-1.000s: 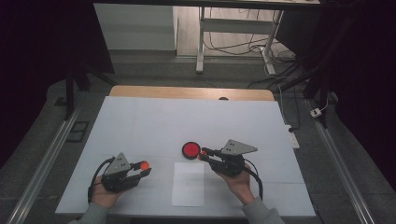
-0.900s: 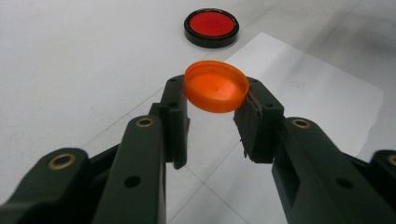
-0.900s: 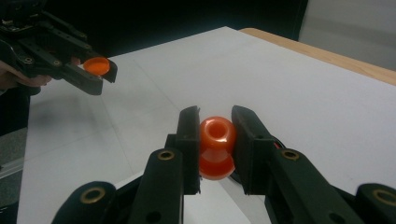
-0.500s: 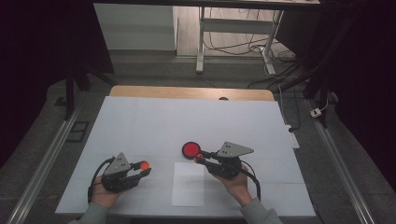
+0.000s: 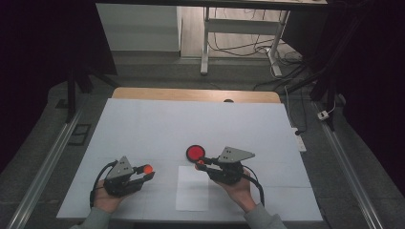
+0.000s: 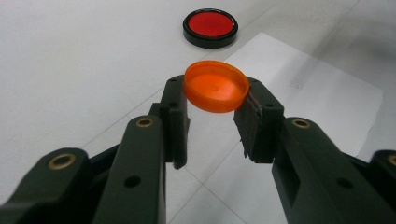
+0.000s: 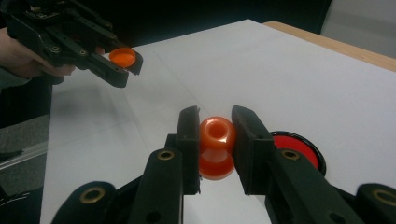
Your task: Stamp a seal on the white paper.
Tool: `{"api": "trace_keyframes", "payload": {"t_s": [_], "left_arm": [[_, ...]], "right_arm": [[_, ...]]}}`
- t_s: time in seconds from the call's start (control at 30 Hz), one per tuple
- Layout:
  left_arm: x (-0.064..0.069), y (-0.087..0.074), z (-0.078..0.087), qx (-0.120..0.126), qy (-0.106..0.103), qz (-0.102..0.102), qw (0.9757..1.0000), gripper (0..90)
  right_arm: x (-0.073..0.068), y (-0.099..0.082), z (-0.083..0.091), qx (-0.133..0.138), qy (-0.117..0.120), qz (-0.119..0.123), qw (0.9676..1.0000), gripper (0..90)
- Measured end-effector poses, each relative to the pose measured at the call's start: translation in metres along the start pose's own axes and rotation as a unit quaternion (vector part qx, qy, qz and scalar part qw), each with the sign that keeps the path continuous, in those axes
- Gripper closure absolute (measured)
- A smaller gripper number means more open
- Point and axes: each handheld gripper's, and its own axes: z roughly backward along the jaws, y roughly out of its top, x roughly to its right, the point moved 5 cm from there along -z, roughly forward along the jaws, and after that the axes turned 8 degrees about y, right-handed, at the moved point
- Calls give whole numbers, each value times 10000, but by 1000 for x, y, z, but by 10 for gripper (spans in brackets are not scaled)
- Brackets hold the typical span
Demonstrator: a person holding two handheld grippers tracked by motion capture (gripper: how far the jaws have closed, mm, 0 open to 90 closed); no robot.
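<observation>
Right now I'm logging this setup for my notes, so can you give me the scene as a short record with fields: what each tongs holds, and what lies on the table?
left tongs: shut on an orange cap, held above the table
right tongs: shut on an orange bead with a hole in its top
red disc: black-rimmed, flat on the table, just ahead of the right tongs
paper sheet: white, lying between the two hands
table: white top, wooden far edge

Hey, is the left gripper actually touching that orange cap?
Touching. The left gripper view shows the left gripper with both black pads pressed against the rim of the orange cap, no gap on either side.
</observation>
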Motion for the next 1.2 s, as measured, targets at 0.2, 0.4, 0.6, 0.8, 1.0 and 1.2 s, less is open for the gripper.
{"api": "trace_keyframes", "payload": {"t_s": [0.2, 0.4, 0.6, 0.8, 1.0, 1.2], "left_arm": [[0, 0, 0, 4, 0, 10, 10000, 648], [0, 0, 0, 2, -8, -3, 10000, 648], [0, 0, 0, 4, -5, 3, 10000, 648], [0, 0, 0, 6, -7, 2, 10000, 648], [0, 0, 1, 9, -6, 9, 10000, 647], [0, 0, 0, 8, -11, 0, 10000, 647]], "right_arm": [[-4, -2, -4, -64, 72, 12, 10000, 734], [-9, -4, -8, -143, 137, 50, 9998, 734], [-12, -9, -13, -262, 185, 76, 9995, 734], [-12, -17, -15, -412, 188, 62, 9990, 734], [-15, -24, -18, -605, 213, 100, 9979, 734], [-17, -30, -24, -792, 210, 168, 9965, 734]]}}
